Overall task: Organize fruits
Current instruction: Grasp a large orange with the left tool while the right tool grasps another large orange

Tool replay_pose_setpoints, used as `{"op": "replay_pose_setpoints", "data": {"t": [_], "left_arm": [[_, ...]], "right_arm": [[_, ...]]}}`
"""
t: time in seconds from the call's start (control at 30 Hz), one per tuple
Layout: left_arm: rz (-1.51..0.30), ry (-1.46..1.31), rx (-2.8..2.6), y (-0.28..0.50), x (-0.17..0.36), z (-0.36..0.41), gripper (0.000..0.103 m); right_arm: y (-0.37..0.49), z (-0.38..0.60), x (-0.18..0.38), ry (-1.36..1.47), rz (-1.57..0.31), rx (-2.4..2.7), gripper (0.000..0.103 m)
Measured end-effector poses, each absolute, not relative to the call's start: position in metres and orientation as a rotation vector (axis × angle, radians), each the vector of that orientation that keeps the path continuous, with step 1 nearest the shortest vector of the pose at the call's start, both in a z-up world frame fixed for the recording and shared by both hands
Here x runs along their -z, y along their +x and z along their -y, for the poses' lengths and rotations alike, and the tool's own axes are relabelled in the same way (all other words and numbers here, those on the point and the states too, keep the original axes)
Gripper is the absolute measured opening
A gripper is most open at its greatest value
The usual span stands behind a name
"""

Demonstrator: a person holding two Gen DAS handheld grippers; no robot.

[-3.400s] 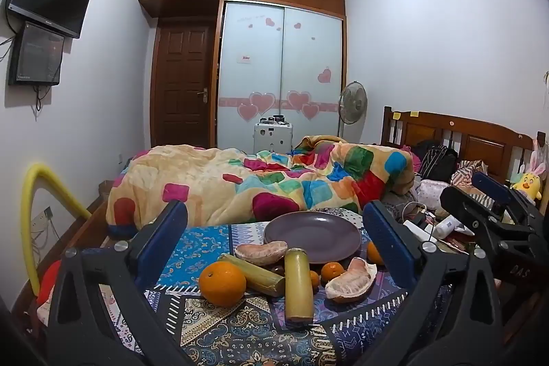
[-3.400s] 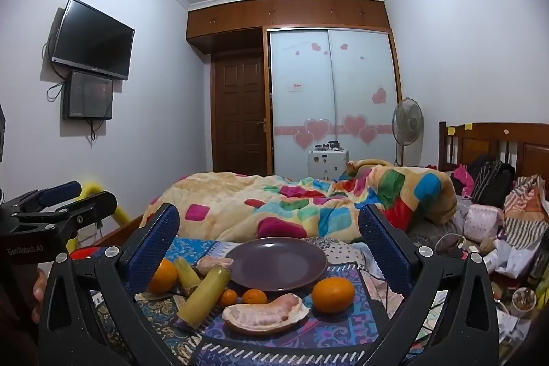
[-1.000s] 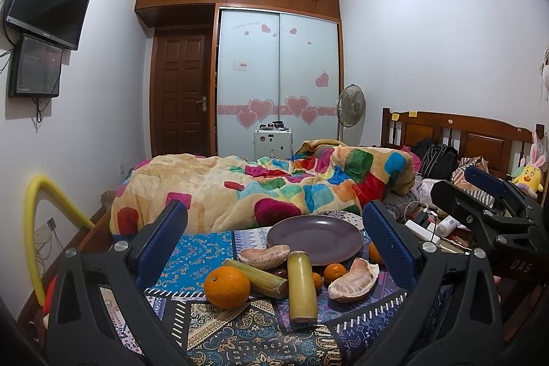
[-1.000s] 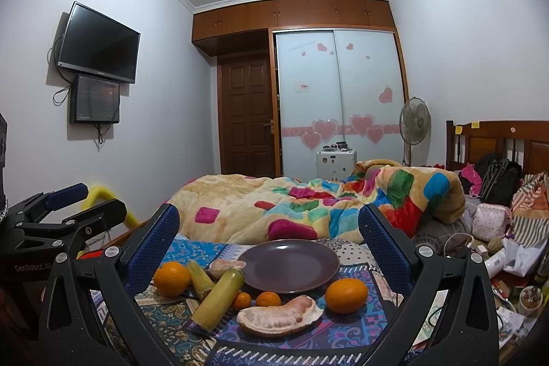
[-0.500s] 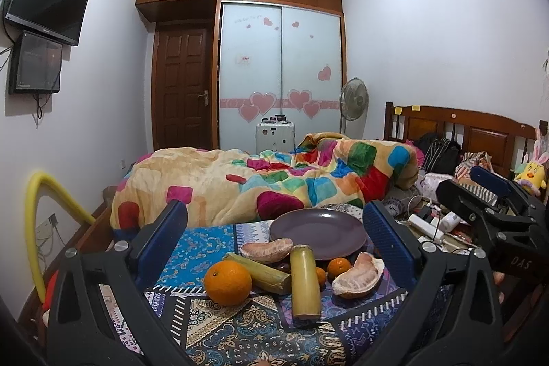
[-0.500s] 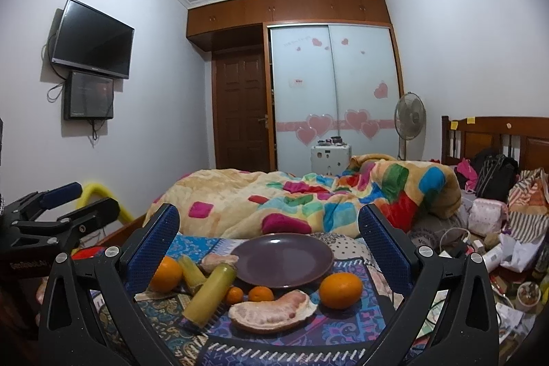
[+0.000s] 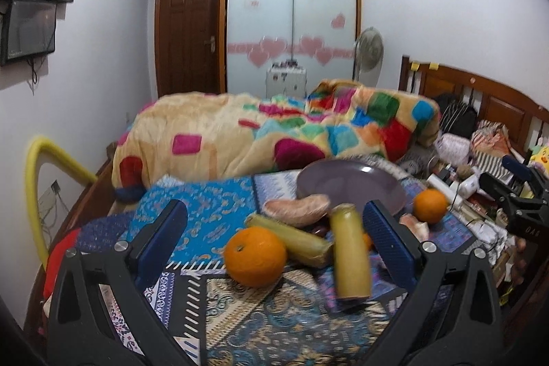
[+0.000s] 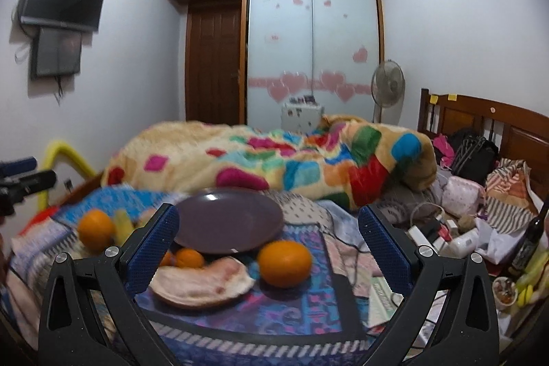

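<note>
The right gripper (image 8: 267, 242) has its jaws wide apart above a round orange fruit (image 8: 284, 263), beside the round purple plate (image 8: 228, 222).

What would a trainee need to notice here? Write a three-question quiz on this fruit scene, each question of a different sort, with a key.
1. True or false: the round purple plate already holds fruit.
2. Multiple choice: which lies nearest between the open fingers of the left gripper? A) the large orange B) a green apple C) a red cup
3. Fill in: in the right wrist view, the right gripper is ____, with the second large orange and the peeled pink pomelo segment on its rind ahead of it.

Key
1. False; the plate is bare.
2. A.
3. Open; it grips nothing.
</note>
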State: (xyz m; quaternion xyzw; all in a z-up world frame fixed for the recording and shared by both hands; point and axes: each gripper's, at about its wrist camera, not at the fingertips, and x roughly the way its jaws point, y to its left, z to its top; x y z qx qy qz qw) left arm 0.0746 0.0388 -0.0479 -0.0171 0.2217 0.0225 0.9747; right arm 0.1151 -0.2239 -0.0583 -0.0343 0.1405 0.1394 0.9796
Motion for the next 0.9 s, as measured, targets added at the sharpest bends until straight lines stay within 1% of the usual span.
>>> {"op": "replay_pose_setpoints", "data": {"t": [0.3, 0.37, 0.43, 0.6, 0.67, 0.77, 0.9], "left_arm": [[-0.628, -0.048, -0.029, 0.119, 0.093, -0.064, 0.103], [-0.665, -0.064, -0.015, 0.126, 0.101, -0.068, 0.097], [-0.692, -0.065, -0.012, 0.131, 0.108, -0.070, 0.094], [-0.741, -0.073, -0.006, 0.144, 0.121, -0.072, 0.092], [-0.766, -0.083, 0.002, 0.149, 0.125, -0.072, 0.088], [-0.796, -0.091, 0.015, 0.154, 0.131, -0.074, 0.085], [-0.821, -0.106, 0.030, 0.159, 0.138, -0.074, 0.081]], "right_arm": [[0.162, 0.233, 0.092, -0.141, -0.490, -0.311, 0.103], [0.169, 0.232, 0.096, -0.151, -0.519, -0.313, 0.103], [0.177, 0.233, 0.101, -0.169, -0.548, -0.307, 0.103], [0.194, 0.233, 0.111, -0.165, -0.617, -0.343, 0.103], [0.200, 0.233, 0.115, -0.155, -0.648, -0.360, 0.099], [0.208, 0.232, 0.119, -0.156, -0.680, -0.371, 0.093], [0.214, 0.231, 0.124, -0.143, -0.727, -0.403, 0.089]]}}
